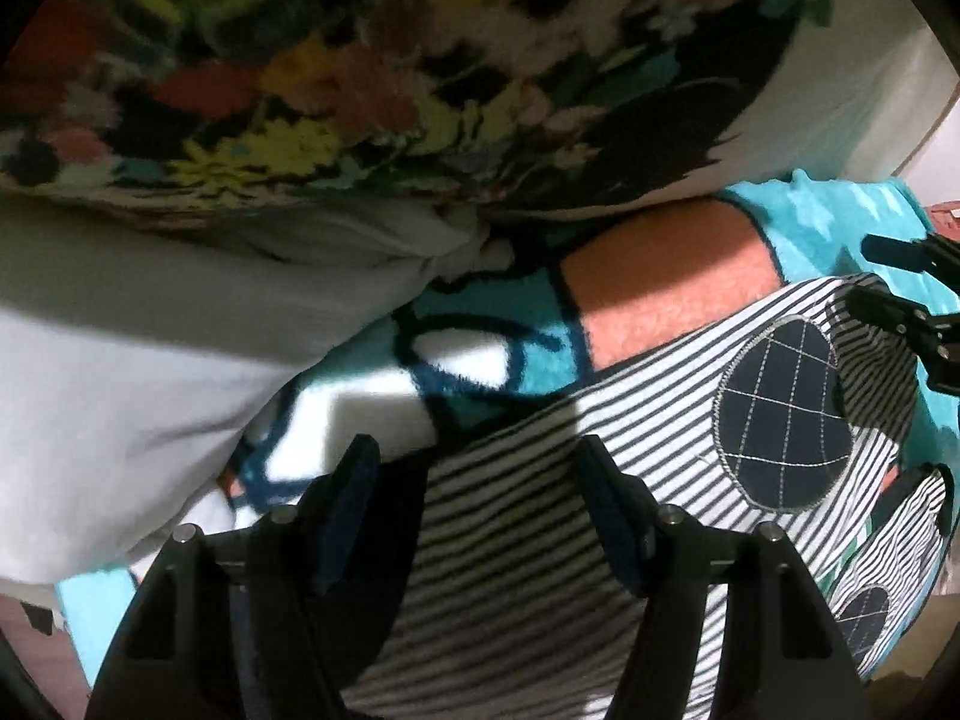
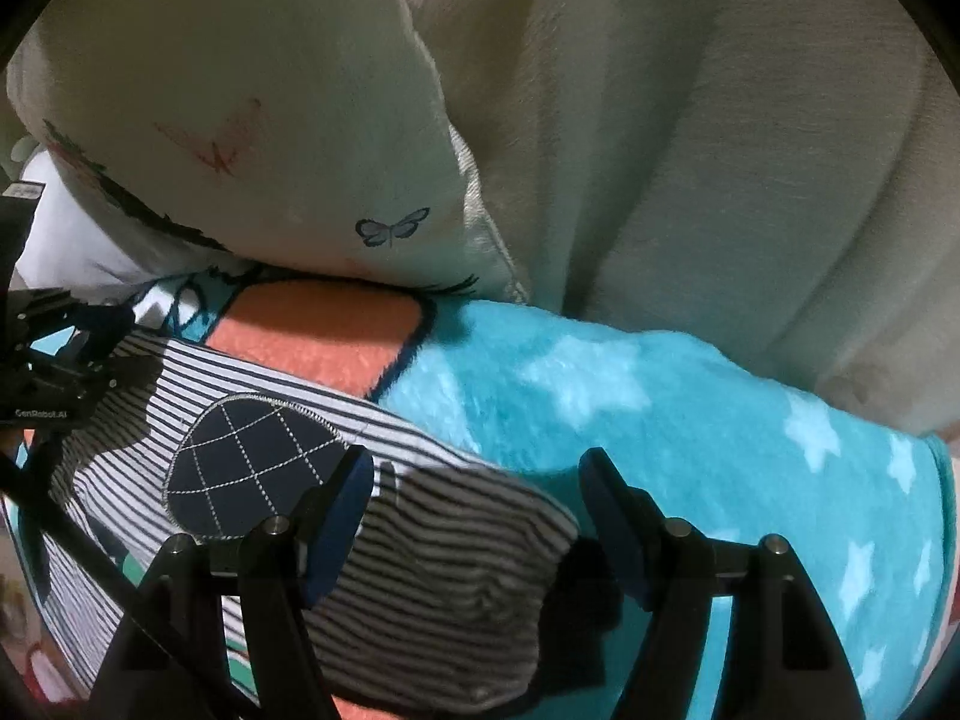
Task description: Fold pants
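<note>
Small striped pants (image 1: 540, 516) with dark navy quilted knee patches (image 1: 780, 414) lie on a fleece blanket (image 1: 672, 276). My left gripper (image 1: 474, 462) is open, its fingers straddling one end of the pants just above the cloth. My right gripper (image 2: 474, 474) is open over the other end, where a darker striped cuff (image 2: 444, 570) lies between its fingers. A knee patch (image 2: 252, 468) sits just left of it. Each gripper shows in the other's view: the right one (image 1: 900, 294), the left one (image 2: 54, 354).
The blanket is turquoise with white stars (image 2: 690, 420) and an orange panel (image 2: 324, 336). White pillows (image 2: 270, 120) and a cream sheet (image 2: 720, 150) rise behind it. A flowered cushion (image 1: 360, 72) and a white pillow (image 1: 120, 372) crowd the left side.
</note>
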`<state>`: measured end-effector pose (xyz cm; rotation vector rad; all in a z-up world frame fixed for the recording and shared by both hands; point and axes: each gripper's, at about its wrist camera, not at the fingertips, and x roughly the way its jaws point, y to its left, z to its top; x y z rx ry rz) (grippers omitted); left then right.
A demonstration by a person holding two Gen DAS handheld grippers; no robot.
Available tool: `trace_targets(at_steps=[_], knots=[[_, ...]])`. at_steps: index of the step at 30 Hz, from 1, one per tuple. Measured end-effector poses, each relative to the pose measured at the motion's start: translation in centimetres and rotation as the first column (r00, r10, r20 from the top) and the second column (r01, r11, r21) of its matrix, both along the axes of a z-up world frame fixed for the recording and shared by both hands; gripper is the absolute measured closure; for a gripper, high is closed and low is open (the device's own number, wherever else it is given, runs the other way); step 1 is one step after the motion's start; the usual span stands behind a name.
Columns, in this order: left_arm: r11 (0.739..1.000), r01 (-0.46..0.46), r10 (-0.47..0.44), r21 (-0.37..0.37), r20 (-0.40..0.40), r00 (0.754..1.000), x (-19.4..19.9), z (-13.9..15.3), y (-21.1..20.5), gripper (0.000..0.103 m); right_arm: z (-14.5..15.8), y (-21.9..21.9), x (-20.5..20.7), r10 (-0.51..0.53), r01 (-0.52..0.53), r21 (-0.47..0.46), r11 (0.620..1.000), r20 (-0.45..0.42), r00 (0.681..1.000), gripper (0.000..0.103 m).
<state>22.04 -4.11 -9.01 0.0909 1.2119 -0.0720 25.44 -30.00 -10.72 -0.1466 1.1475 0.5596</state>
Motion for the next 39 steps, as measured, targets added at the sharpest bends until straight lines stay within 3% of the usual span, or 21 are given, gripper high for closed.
trace_targets(at_steps=[5,11,13,14,15,16,17,18,27,32,39], knots=[[0.999,0.038,-0.04,-0.039,-0.04,0.998,1.1,-1.0,0.6,0.035,-1.7,0.5,1.5,0.029,-0.028,0.019,0.999,-0.062,0.998,0.027],[0.995,0.077,-0.081,-0.061,-0.065,0.995,1.7,-1.2,0.8,0.026,-2.5,0.8,1.4,0.063,-0.061,0.022,0.998,-0.09,0.994,0.026],[0.994,0.096,-0.099,-0.046,-0.076,0.992,2.0,-1.3,0.6,0.026,-2.4,1.1,1.3,0.083,-0.081,0.019,0.997,-0.092,0.992,0.032],[0.994,0.103,-0.106,-0.04,-0.085,0.991,2.0,-1.2,0.5,0.028,-2.4,1.3,1.2,0.093,-0.092,0.012,0.996,-0.089,0.992,0.042],[0.993,0.108,-0.112,-0.044,-0.09,0.99,2.2,-1.1,0.6,0.039,-2.2,1.3,1.1,0.106,-0.105,0.008,0.994,-0.089,0.99,0.049],[0.992,0.117,-0.12,-0.044,-0.088,0.989,2.2,-0.8,0.4,0.063,-2.1,1.4,0.9,0.118,-0.117,0.017,0.993,-0.096,0.988,0.069],[0.991,0.125,-0.129,-0.047,-0.085,0.988,2.1,-0.5,0.2,0.078,-2.0,1.3,0.9,0.127,-0.123,0.037,0.992,-0.115,0.985,0.09],[0.992,0.123,-0.126,-0.038,-0.087,0.988,2.0,-0.2,0.2,0.096,-1.9,1.3,0.9,0.129,-0.123,0.055,0.991,-0.131,0.983,0.094],[0.996,0.091,-0.091,-0.006,-0.002,0.996,-0.5,2.7,-0.7,0.098,0.8,-0.5,0.0,0.067,-0.055,0.098,0.994,-0.12,0.99,0.097],[0.998,0.063,-0.06,-0.031,0.084,0.995,-3.4,5.4,-0.4,0.098,3.9,-1.5,-2.4,0.054,-0.048,0.096,0.994,-0.06,0.997,0.098],[0.994,0.027,-0.007,-0.102,0.193,0.981,-10.5,9.4,0.0,0.098,7.2,-1.9,-8.2,0.039,-0.035,0.126,0.991,-0.028,0.999,0.098]])
